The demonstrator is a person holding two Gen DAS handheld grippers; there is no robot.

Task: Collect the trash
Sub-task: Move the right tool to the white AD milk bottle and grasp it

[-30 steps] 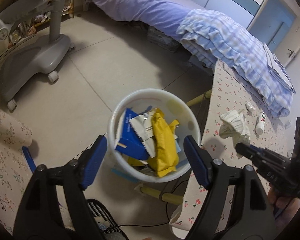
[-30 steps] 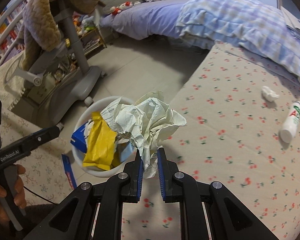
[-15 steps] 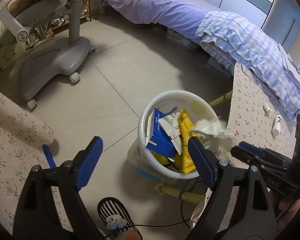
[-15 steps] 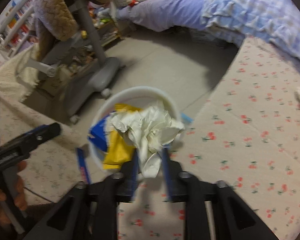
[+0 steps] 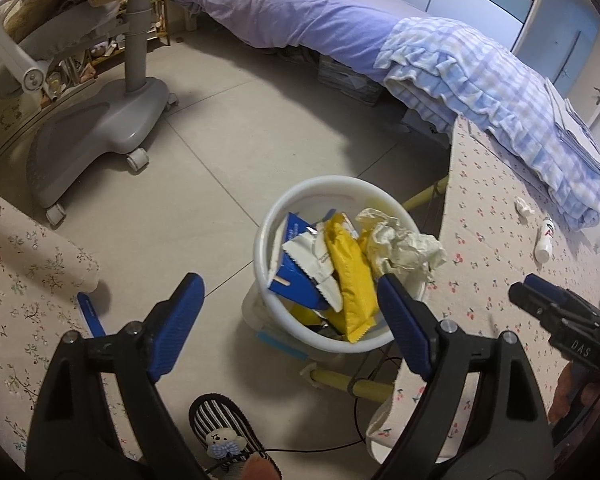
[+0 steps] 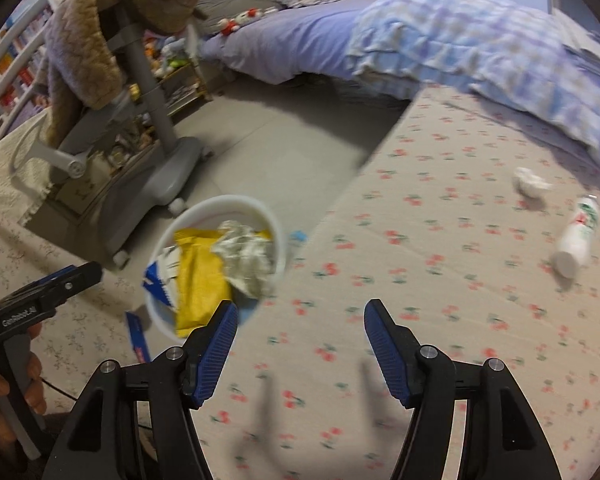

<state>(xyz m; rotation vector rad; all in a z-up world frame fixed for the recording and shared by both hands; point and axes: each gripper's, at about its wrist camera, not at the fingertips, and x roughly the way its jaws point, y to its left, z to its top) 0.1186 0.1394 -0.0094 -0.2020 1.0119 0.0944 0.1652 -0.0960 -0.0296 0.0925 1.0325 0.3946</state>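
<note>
Resting atop the round white plastic bin, the crumpled cream paper ball is released; both hand-held grippers gape empty, the right hand-held gripper having just opened. Rightward on the counter, a small white tissue wad, light and soft, should pinch anywhere.

white bin, yellow wrapper, cherry-print tablecloth

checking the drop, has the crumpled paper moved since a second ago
Yes. The crumpled paper left the right gripper, whose jaws have just opened, and lies in the white bin.
</note>
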